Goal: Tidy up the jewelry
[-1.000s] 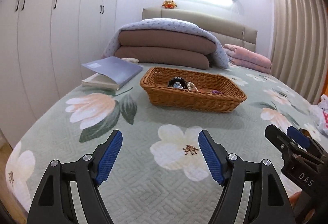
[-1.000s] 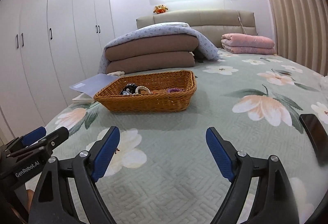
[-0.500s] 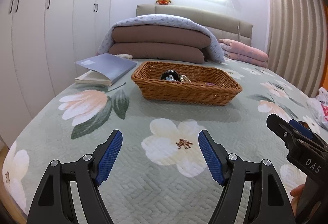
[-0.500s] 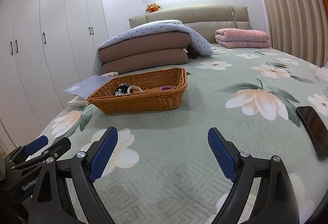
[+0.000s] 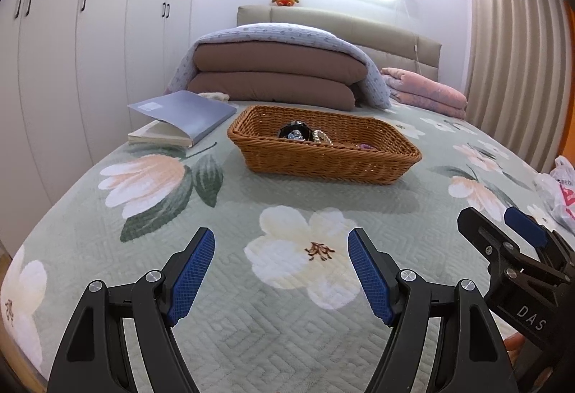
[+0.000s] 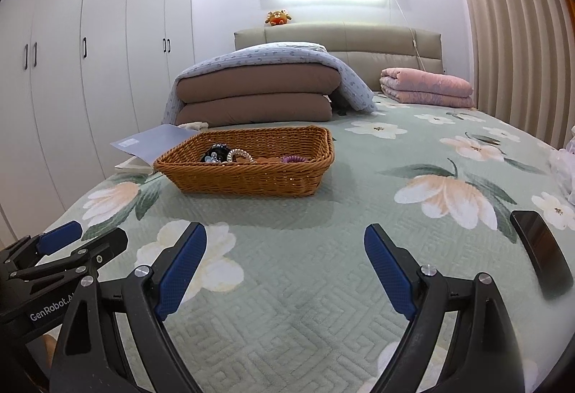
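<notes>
A brown wicker basket (image 5: 323,161) (image 6: 251,177) stands on the floral bedspread, ahead of both grippers. Inside it lie a black piece of jewelry (image 5: 293,131) (image 6: 215,153), a pearly bracelet (image 5: 322,136) (image 6: 239,155) and a purple coil band (image 5: 366,146) (image 6: 295,159). My left gripper (image 5: 281,247) hovers open over the bed near its foot, well short of the basket, with nothing between its blue pads. My right gripper (image 6: 285,244) is open too, beside the left one, and holds nothing.
A grey-blue folder on a book (image 5: 179,121) lies left of the basket. Folded brown and pink quilts (image 6: 258,95) are stacked at the headboard. A black phone (image 6: 541,253) lies on the bed at the right, near a plastic bag (image 5: 557,188). White wardrobes line the left wall.
Both views have tipped up slightly, so the basket sits a little lower in frame. Neither gripper has taken hold of anything.
</notes>
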`<state>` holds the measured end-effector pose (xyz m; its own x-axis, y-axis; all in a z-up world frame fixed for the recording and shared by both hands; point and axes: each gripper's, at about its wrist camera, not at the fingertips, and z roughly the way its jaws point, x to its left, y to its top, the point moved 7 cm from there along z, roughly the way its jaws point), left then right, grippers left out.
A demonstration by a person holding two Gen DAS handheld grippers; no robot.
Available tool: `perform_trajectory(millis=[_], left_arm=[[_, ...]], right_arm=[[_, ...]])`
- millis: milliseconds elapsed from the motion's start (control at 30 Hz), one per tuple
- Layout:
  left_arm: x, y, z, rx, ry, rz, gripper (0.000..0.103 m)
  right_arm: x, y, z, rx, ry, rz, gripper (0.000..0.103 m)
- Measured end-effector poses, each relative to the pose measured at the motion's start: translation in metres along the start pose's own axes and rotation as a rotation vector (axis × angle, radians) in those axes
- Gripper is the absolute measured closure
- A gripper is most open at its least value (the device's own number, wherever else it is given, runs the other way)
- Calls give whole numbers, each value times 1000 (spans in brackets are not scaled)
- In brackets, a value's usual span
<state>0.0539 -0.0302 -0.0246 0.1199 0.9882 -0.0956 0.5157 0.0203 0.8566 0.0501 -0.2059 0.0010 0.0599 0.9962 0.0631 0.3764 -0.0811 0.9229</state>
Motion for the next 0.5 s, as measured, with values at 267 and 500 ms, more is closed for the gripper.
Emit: perform_trajectory(millis=[267, 500], left_arm=[[-2, -2, 1, 6, -3, 13, 25], [-3, -2, 4, 13, -3, 12, 25]], right_arm=[[-1, 0, -2, -1, -6, -3, 12], [-1, -1, -1, 8, -6, 2, 12]])
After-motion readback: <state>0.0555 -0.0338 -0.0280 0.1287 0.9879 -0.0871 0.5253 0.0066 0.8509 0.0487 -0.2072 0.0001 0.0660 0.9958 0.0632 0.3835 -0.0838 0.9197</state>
